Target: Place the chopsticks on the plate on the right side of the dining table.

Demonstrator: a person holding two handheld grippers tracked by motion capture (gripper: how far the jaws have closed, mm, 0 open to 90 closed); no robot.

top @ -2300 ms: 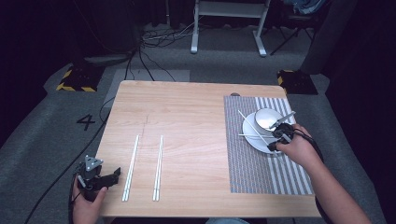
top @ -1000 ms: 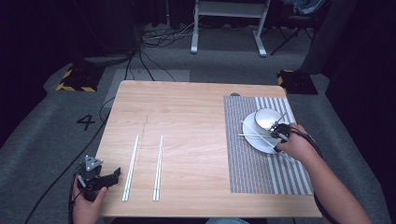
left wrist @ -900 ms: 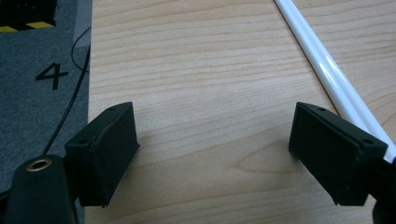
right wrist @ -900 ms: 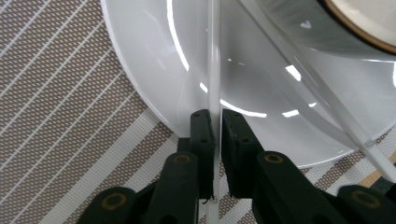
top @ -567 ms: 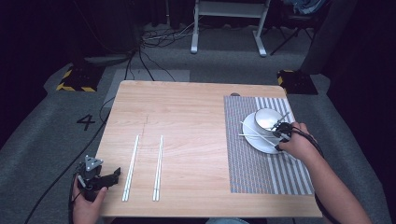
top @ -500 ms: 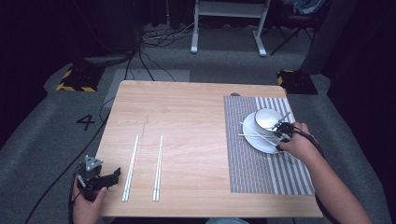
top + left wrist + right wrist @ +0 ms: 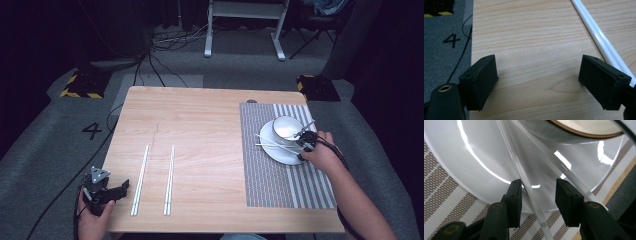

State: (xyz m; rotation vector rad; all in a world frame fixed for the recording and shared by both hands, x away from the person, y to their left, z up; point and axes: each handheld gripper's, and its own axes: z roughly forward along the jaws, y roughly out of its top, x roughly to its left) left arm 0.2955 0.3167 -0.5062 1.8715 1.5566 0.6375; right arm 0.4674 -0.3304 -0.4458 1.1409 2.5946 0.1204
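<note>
A white plate [image 7: 270, 151] with a white bowl [image 7: 286, 127] on it stands on a striped placemat [image 7: 270, 185] at the right. Two white chopsticks [image 7: 270, 144] lie across the plate. My right gripper [image 7: 303, 145] is at the plate's right rim. In the right gripper view its jaws [image 7: 537, 186] have just been opening and stand apart; one chopstick [image 7: 527, 187] runs between them unpressed, while the other chopstick [image 7: 574, 181] passes behind the right jaw. My left gripper [image 7: 117, 189] rests open at the table's front left corner, nothing between its jaws [image 7: 539, 80].
Two pairs of white chopsticks lie on the bare wood, the left pair [image 7: 140, 180] just right of my left gripper and a second pair [image 7: 170, 180] beside it. The left pair [image 7: 599, 37] passes by my left gripper's right jaw. A thin handle [image 7: 305, 127] leans out of the bowl.
Since the oldest frame the right hand has shifted slightly toward the bowl, with the chopsticks lying across the plate. The left hand has stayed put.
</note>
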